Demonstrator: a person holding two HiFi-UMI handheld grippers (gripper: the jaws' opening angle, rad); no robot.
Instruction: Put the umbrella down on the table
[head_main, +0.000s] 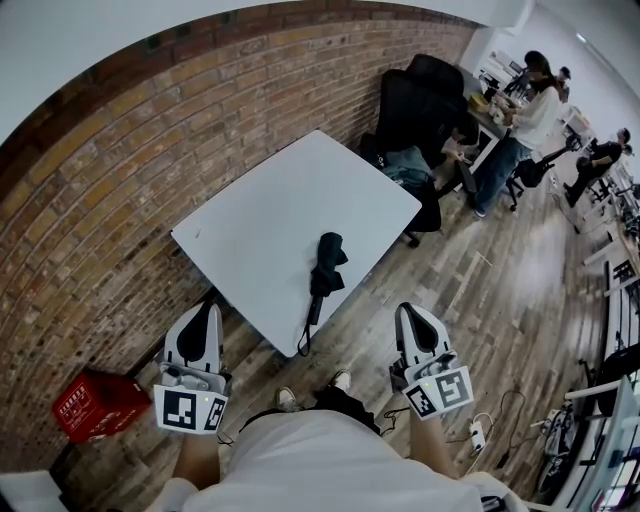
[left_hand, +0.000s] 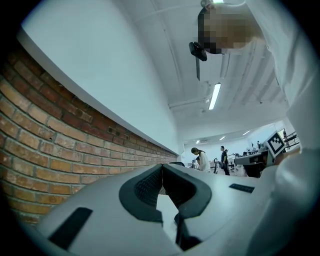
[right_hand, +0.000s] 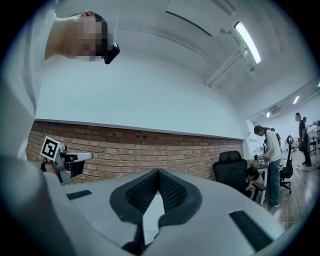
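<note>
A red crate (head_main: 88, 405) is sitting on the floor at 8 o'clock in the head view, beside the brick wall. The left gripper (head_main: 205, 312) is hovering at 7 o'clock, off the counter's near corner, with its jaws pressing together on nothing. The white counter (head_main: 270, 200) is carrying the folded black umbrella (head_main: 326, 268), which is lying flat with its handle end pointing toward 6 o'clock at the near edge. The right gripper (head_main: 411, 315) is hovering at 4 o'clock from the umbrella, apart from it — jaws closed, empty. People are standing at desks at 2 o'clock.
</note>
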